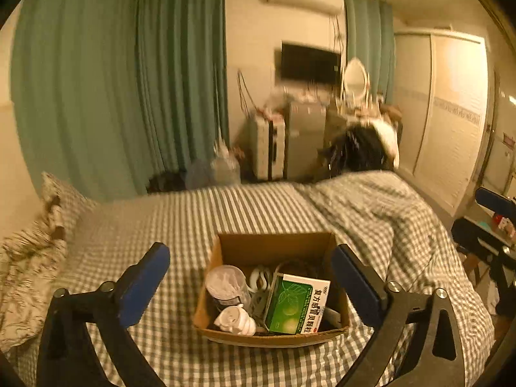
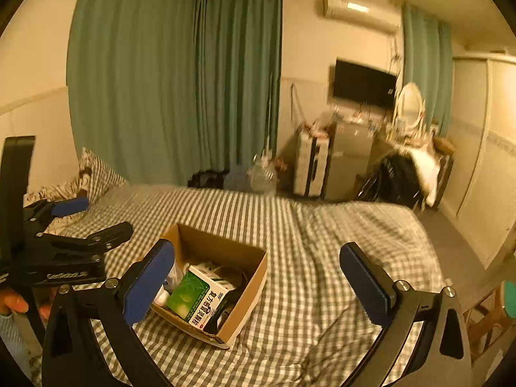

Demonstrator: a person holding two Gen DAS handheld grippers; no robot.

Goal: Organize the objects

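An open cardboard box (image 1: 274, 245) sits on the checked bed. It holds a green and white medicine box (image 1: 295, 306), a clear round jar (image 1: 227, 285), a white bulb-like object (image 1: 237, 321) and cables. My left gripper (image 1: 251, 282) is open, with its jaws on either side of the box and above it. My right gripper (image 2: 258, 282) is open and empty, to the right of the box (image 2: 225, 251); its left finger (image 2: 148, 282) overlaps the box's left side. The medicine box (image 2: 196, 298) shows there too. The left gripper (image 2: 64, 225) appears at the left of the right wrist view.
The bed (image 1: 180, 219) has a grey checked sheet, a rumpled duvet (image 1: 380, 213) at the right and pillows (image 1: 48, 225) at the left. Green curtains, a suitcase (image 1: 269, 146), a cabinet, a dressing table and a wardrobe (image 1: 445, 113) stand beyond the bed.
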